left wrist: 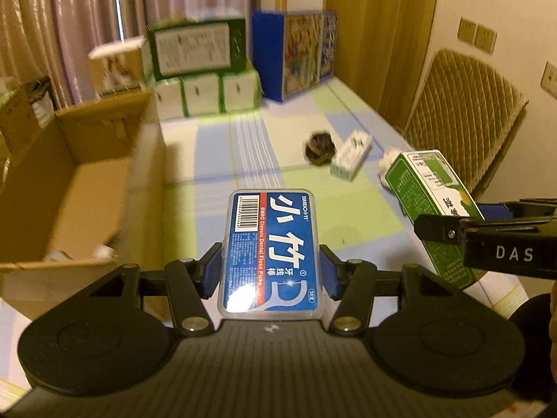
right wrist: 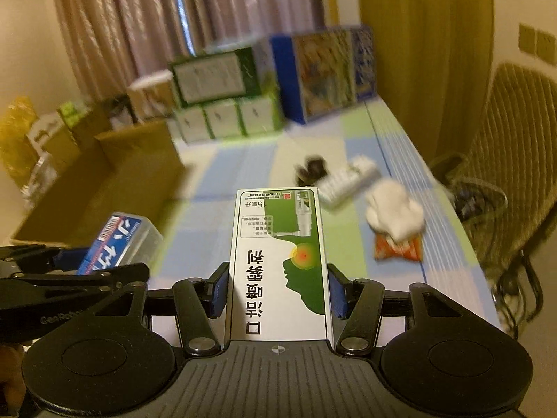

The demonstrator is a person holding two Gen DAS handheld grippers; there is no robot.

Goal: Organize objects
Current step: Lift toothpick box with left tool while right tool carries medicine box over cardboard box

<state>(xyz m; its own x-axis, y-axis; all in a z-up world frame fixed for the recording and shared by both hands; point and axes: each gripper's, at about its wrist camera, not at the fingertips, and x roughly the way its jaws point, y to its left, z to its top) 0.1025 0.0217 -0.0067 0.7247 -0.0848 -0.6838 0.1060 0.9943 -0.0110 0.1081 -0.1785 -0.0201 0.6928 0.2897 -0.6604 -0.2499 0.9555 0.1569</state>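
My left gripper (left wrist: 269, 271) is shut on a blue dental floss pick box (left wrist: 269, 244), held above the table just right of an open cardboard box (left wrist: 69, 181). My right gripper (right wrist: 276, 287) is shut on a green and white spray carton (right wrist: 278, 261); that carton (left wrist: 431, 188) shows at the right of the left wrist view. The floss box (right wrist: 118, 244) appears at the lower left of the right wrist view. On the checked tablecloth (left wrist: 222, 153) lie a dark round object (left wrist: 319, 148), a small white carton (left wrist: 351, 158), a white cloth-like lump (right wrist: 395, 210) and an orange packet (right wrist: 397, 250).
Green and white cartons (left wrist: 205, 69) and a blue picture box (left wrist: 296, 52) are stacked at the table's far end. A woven chair (left wrist: 466, 111) stands along the right edge. More boxes (right wrist: 45, 139) and curtains sit at the left.
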